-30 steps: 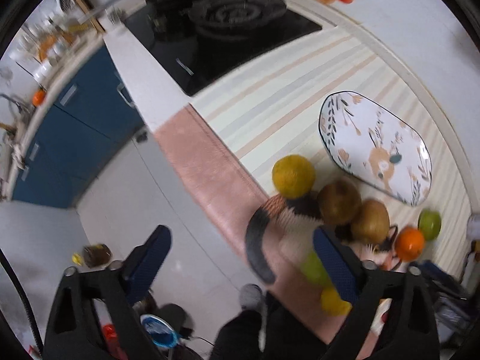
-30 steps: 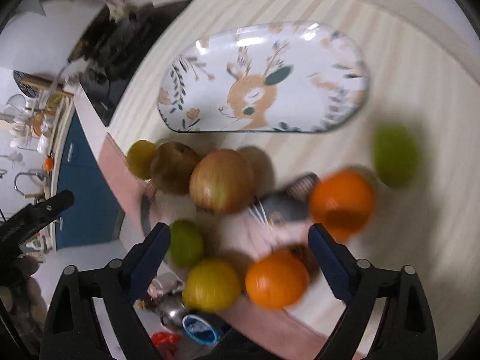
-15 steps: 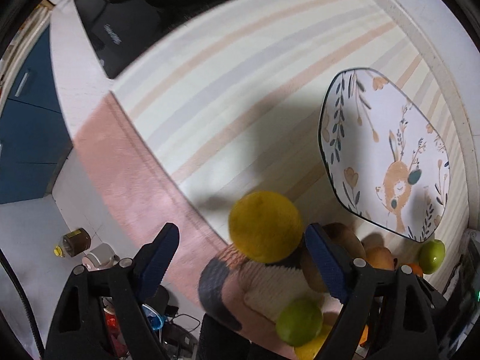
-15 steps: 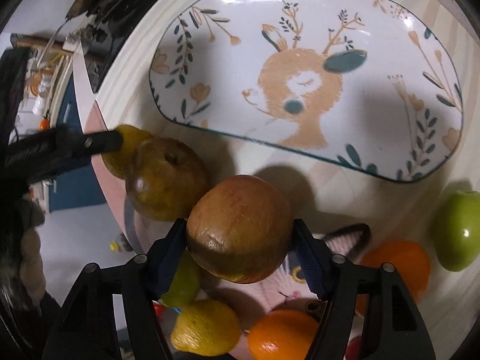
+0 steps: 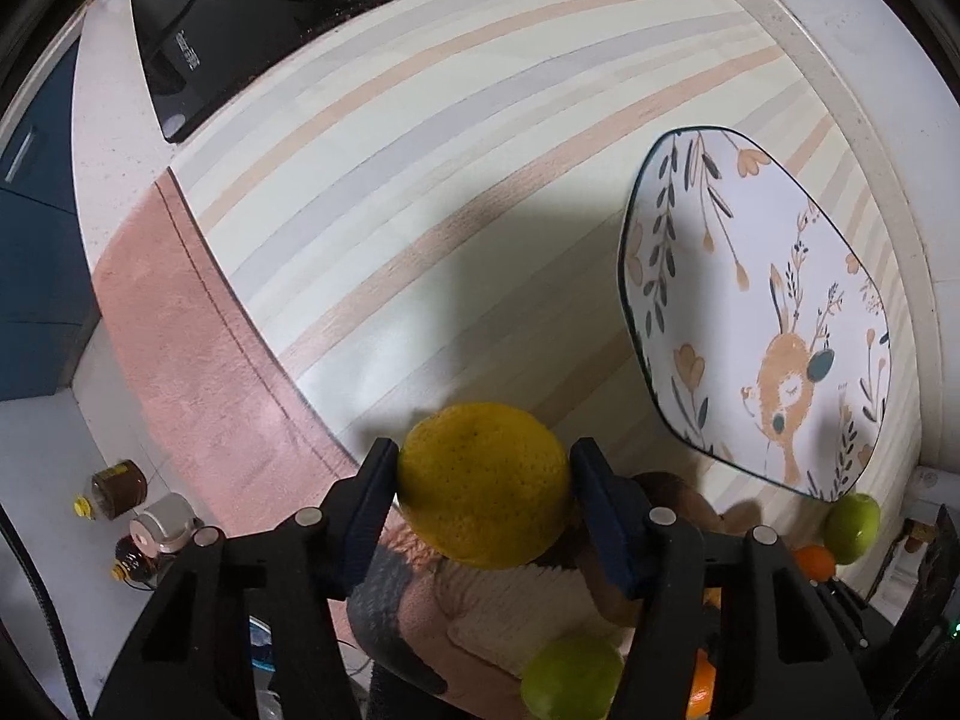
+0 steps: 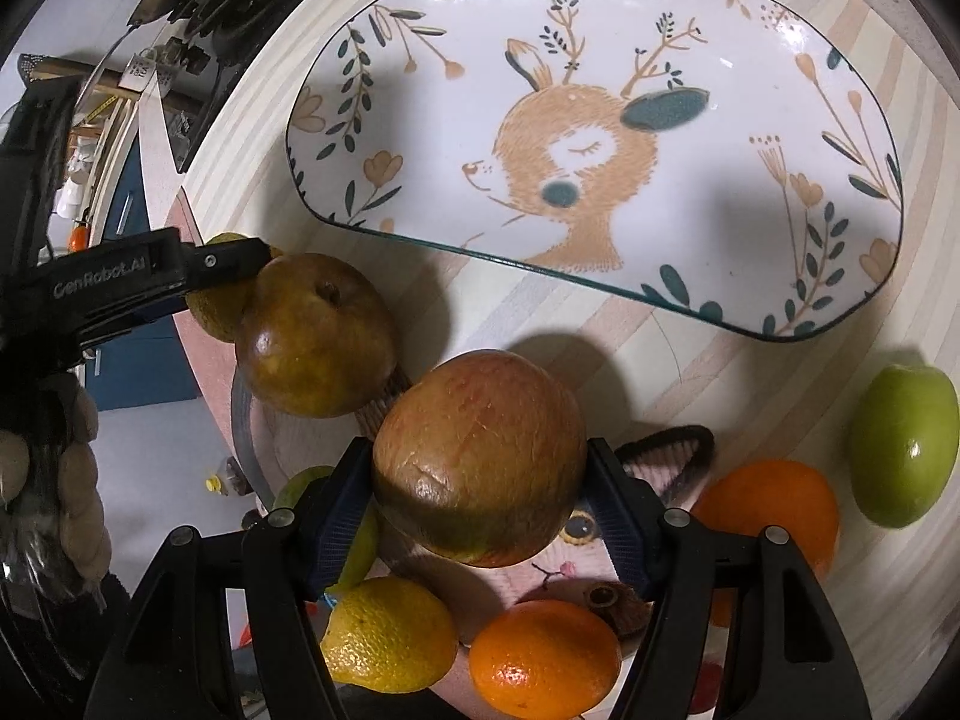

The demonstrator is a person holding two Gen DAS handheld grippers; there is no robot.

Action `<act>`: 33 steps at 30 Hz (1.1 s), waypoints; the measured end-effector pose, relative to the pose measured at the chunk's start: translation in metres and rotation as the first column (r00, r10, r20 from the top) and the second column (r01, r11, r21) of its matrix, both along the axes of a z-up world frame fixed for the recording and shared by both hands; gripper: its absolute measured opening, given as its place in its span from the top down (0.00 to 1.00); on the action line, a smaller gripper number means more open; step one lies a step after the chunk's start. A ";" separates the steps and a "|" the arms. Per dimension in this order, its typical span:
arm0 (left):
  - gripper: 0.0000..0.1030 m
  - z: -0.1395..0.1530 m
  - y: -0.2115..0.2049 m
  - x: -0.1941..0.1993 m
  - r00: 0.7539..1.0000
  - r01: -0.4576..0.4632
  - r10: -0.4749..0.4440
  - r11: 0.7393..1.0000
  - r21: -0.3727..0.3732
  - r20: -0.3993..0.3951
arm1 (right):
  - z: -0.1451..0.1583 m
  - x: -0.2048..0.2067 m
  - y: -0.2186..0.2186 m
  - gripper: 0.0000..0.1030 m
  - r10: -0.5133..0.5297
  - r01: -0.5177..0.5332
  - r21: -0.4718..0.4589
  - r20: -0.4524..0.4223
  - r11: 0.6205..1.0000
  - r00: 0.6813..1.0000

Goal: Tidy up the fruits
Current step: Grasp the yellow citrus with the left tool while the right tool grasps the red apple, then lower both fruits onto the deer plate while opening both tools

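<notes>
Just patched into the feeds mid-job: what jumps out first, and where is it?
Each gripper has a fruit squeezed between its pads: the left gripper has just closed on a yellow citrus, the right gripper on a reddish-brown apple. Just beyond them lies the empty deer-print plate on the striped mat. Loose oranges, green fruit and a brown pear crowd the near edge.

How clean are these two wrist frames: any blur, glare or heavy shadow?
Left wrist view: sharp, fisheye-bent stripes, a broad shadow on the mat beside the yellow citrus. Right wrist view: sharp, soft glare on the deer plate, shadow behind the brownish apple.
</notes>
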State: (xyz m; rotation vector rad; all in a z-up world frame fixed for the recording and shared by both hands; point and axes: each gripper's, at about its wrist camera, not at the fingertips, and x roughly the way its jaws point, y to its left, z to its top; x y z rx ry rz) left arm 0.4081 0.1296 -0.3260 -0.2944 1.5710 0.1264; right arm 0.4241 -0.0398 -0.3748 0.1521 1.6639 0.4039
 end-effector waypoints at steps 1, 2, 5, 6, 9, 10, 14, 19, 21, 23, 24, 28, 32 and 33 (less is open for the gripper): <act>0.45 0.003 -0.001 -0.003 1.000 0.004 -0.004 1.000 0.008 0.007 | 0.002 -0.003 -0.001 0.31 -0.003 0.003 -0.005 0.006 1.000 1.000; 0.45 0.008 -0.002 -0.005 1.000 0.009 -0.010 1.000 0.014 0.013 | 0.003 -0.004 -0.002 0.31 -0.007 0.007 -0.006 0.009 1.000 1.000; 0.45 0.024 -0.012 -0.011 0.999 0.031 -0.032 0.999 0.020 0.043 | 0.013 -0.007 -0.010 0.31 -0.033 0.033 0.028 0.007 0.999 0.999; 0.45 0.033 -0.015 -0.013 0.997 0.041 -0.042 0.999 0.016 0.059 | 0.019 -0.007 -0.013 0.31 -0.041 0.041 0.043 0.012 0.998 0.999; 0.45 0.060 -0.028 -0.009 0.990 0.078 -0.078 0.997 0.006 0.118 | 0.045 -0.001 -0.025 0.31 -0.066 0.062 0.065 0.061 0.996 0.996; 0.45 0.069 -0.032 -0.008 0.987 0.092 -0.091 0.996 -0.004 0.131 | 0.054 0.004 -0.029 0.31 -0.075 0.069 0.070 0.083 0.995 0.994; 0.45 0.080 -0.048 0.031 0.982 0.131 -0.121 0.990 -0.054 0.146 | 0.076 0.037 -0.043 0.31 -0.085 0.079 0.045 0.159 0.996 0.984; 0.45 0.051 -0.070 0.079 0.989 0.134 -0.128 0.987 -0.087 0.068 | 0.069 0.088 -0.053 0.31 -0.050 0.066 -0.074 0.204 0.995 0.978; 0.45 0.036 -0.077 0.097 0.992 0.128 -0.125 0.987 -0.093 0.030 | 0.063 0.102 -0.054 0.31 -0.032 0.055 -0.110 0.204 0.992 0.978; 0.45 0.024 -0.082 0.109 0.991 0.131 -0.132 0.987 -0.090 0.000 | 0.057 0.115 -0.052 0.31 -0.019 0.047 -0.136 0.198 0.990 0.980; 0.45 0.019 -0.084 0.114 0.991 0.134 -0.135 0.987 -0.085 -0.011 | 0.055 0.120 -0.051 0.31 -0.011 0.040 -0.146 0.192 0.988 0.981; 0.45 0.006 -0.090 0.128 0.987 0.146 -0.151 0.985 -0.091 -0.052 | 0.047 0.128 -0.053 0.31 0.004 0.024 -0.165 0.168 0.986 0.986; 0.45 0.000 -0.090 0.134 0.983 0.158 -0.165 0.984 -0.086 -0.074 | 0.036 0.133 -0.060 0.31 -0.006 0.028 -0.163 0.136 0.986 0.991; 0.45 -0.001 -0.090 0.135 0.982 0.162 -0.169 0.983 -0.085 -0.080 | 0.035 0.131 -0.060 0.30 -0.006 0.028 -0.165 0.133 0.986 0.991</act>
